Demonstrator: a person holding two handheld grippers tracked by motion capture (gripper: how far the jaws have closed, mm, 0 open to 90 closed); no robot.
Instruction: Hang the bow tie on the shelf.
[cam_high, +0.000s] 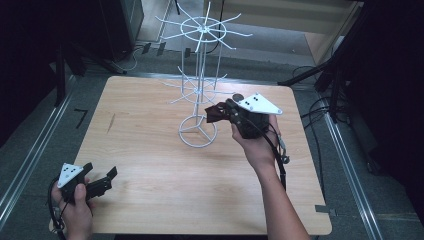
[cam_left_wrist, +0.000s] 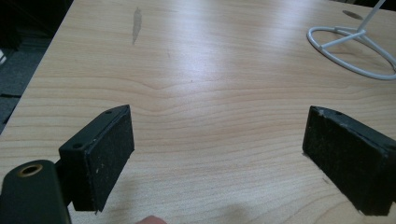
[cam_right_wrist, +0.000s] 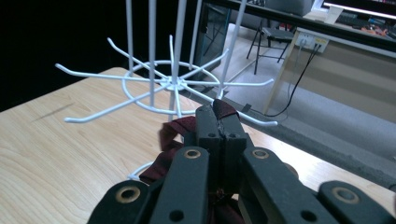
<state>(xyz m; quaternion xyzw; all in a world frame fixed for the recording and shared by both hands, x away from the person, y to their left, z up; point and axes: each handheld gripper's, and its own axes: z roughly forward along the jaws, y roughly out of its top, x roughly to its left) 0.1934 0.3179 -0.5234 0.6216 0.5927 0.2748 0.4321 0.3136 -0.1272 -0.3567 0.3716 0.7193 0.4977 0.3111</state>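
Right gripper (cam_right_wrist: 217, 122), jaws clamped on a dark red cloth (cam_right_wrist: 173, 133), seems mid-carry toward the white wire rack (cam_high: 200, 90) at frame centre, and next must loop the cloth onto a prong, while the left gripper (cam_high: 102, 180) rests lower left on the surface (cam_high: 150, 165), jaws apart.

Soft overhead light brightens the table (cam_high: 150, 150) with a pale glare patch in the left gripper view, surroundings fall nearly black, shadows are faint, and near tongs (cam_right_wrist: 218, 135) blur slightly.

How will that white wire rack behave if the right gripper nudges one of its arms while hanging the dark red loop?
The white wire rack looks tall, thin and light on a small ring base, so it would probably tip or slide. Its thin prongs would likely flex. The dark red loop, pinched in the right gripper, looks soft and floppy.
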